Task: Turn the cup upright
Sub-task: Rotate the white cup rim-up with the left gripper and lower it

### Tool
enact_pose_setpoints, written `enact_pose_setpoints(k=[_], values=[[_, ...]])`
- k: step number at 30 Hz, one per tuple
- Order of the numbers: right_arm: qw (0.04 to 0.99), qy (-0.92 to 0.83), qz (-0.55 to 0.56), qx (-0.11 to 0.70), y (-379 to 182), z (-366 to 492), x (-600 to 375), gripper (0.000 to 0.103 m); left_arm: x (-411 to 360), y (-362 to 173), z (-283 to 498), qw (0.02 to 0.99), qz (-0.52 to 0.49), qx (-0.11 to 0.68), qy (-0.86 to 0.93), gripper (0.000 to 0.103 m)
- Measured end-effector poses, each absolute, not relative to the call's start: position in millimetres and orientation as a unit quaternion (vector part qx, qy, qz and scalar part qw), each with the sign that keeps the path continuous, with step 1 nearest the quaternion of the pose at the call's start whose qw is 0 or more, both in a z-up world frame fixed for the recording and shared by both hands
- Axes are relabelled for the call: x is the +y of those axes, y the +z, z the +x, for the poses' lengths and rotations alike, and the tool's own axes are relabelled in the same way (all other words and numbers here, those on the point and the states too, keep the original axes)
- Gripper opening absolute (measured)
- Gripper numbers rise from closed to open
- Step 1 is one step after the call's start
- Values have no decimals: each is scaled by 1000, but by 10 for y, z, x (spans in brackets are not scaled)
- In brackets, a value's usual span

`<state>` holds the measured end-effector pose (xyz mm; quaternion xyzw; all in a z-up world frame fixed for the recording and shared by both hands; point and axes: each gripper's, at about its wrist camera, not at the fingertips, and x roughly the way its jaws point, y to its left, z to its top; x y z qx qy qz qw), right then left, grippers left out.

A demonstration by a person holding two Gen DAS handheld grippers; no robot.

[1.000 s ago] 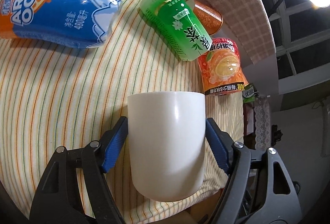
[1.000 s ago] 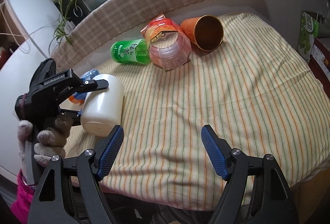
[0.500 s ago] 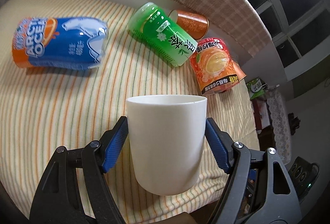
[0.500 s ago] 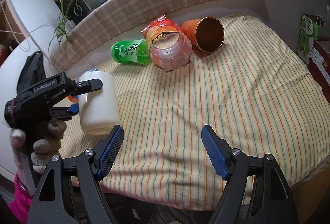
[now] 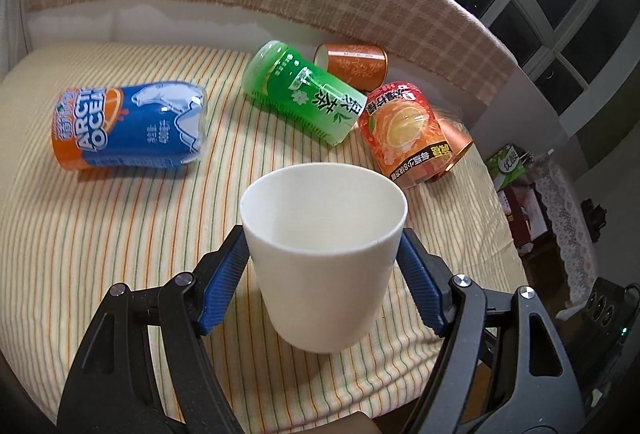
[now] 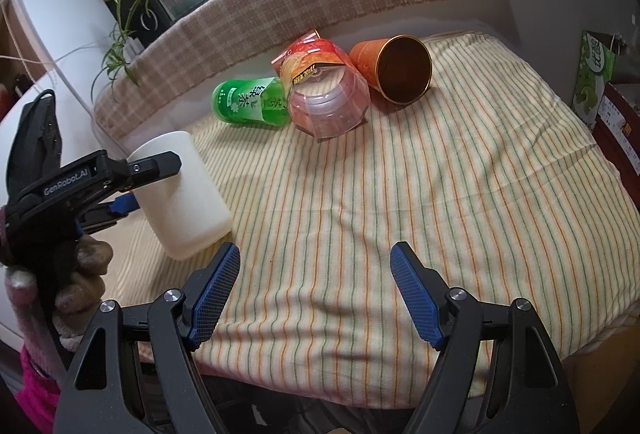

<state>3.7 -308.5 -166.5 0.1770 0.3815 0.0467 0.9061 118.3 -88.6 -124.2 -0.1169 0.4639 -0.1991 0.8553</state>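
Left hand-held gripper (image 5: 323,270) clamps plain white cup (image 5: 322,258) — mouth up, empty; right hand-held gripper (image 6: 314,294) open.

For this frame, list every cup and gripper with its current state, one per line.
white cup: mouth up, held at the table's near edge
left gripper: shut on white cup
right gripper: open, empty
blue cup: on its side
green cup: on its side
orange-print cup: on its side
copper cup: on its side

Striped tablecloth (image 6: 440,174) (four cups lying sideways) carries an upright white cup (image 5: 324,254).
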Motion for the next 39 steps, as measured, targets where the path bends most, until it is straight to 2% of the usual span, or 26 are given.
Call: enact_pose_setpoints(k=[25, 34, 39], values=[[907, 37, 175, 382, -1674, -6, -3108, 78, -1185, -1244, 1027, 902, 8, 400, -164, 76], [910, 34, 166, 378, -1659, -3, -3087, 78, -1205, -1237, 976, 898, 11, 403, -178, 77], [913, 32, 157, 375, -1639, -1, -3075, 78, -1185, -1208, 964, 894, -1, 406, -191, 81]])
